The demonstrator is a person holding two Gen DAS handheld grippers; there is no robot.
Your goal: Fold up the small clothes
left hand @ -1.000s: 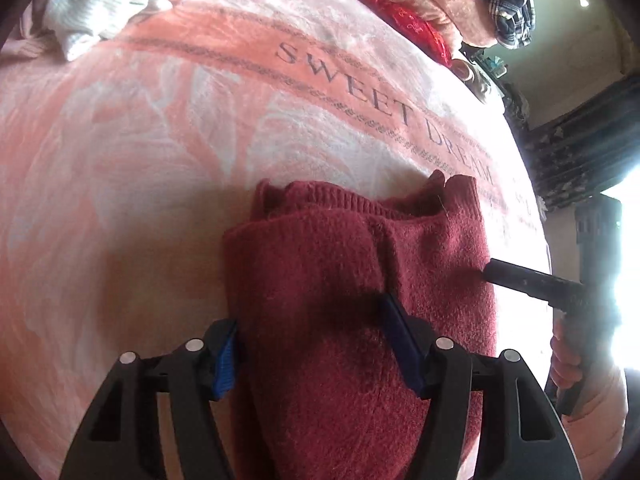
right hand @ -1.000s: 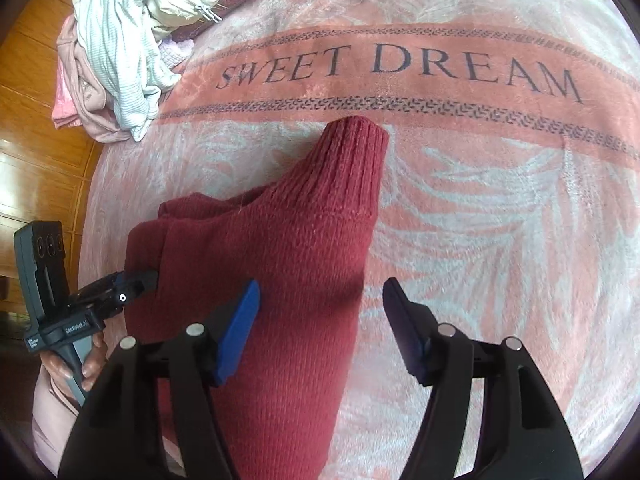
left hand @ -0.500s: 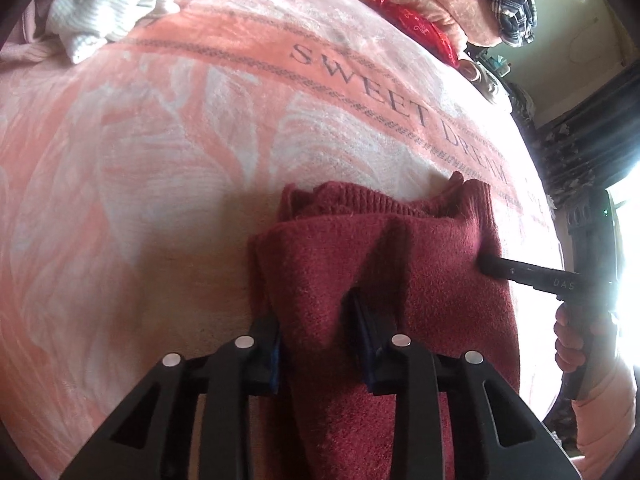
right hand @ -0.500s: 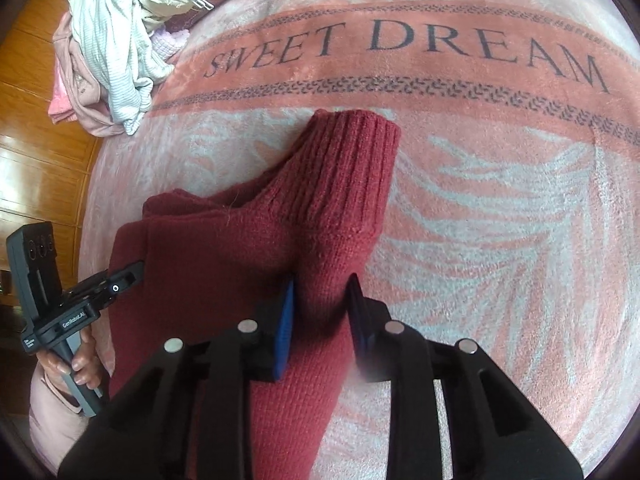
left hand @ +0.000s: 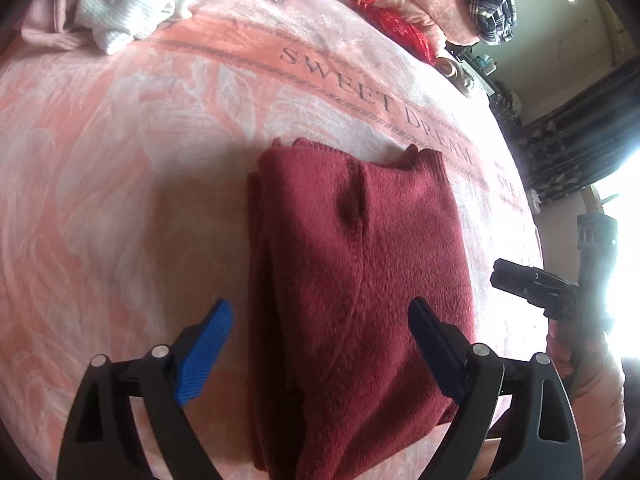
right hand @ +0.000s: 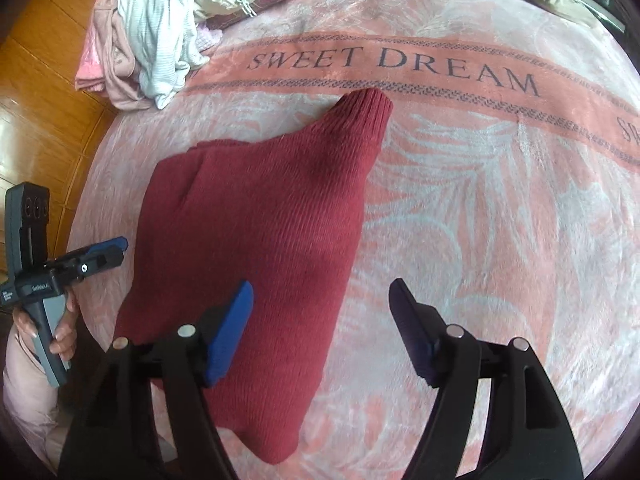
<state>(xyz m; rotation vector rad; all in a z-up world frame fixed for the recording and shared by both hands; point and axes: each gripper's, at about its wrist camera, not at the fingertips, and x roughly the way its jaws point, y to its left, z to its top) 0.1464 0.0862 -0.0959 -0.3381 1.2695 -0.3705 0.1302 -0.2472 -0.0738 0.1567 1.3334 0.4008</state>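
A dark red knitted garment (left hand: pixel 360 280) lies folded on the pink "SWEET DREAM" blanket (left hand: pixel 120 160). My left gripper (left hand: pixel 320 312) hangs above its near end, jaws opening wide, blue pads clear of the cloth. In the right wrist view the garment (right hand: pixel 260 220) shows a ribbed cuff pointing at the lettering. My right gripper (right hand: pixel 320 292) is over its right edge, jaws opening, the left pad above the knit and the right pad above bare blanket (right hand: pixel 500 220). Each gripper also shows in the other's view: the right gripper (left hand: pixel 516 280) and the left gripper (right hand: pixel 112 250).
A heap of pale clothes (right hand: pixel 160 40) lies at the blanket's far left corner. A red item (left hand: pixel 400 28) and a plaid cloth (left hand: pixel 488 8) sit at the far side. Wooden floor (right hand: pixel 36 92) lies past the left edge. A hand (right hand: pixel 64 332) holds the left gripper's handle.
Half a second ago both grippers were pinching folds of the red garment. Both have let go, opened wide and drawn back and up. The garment now lies flatter.
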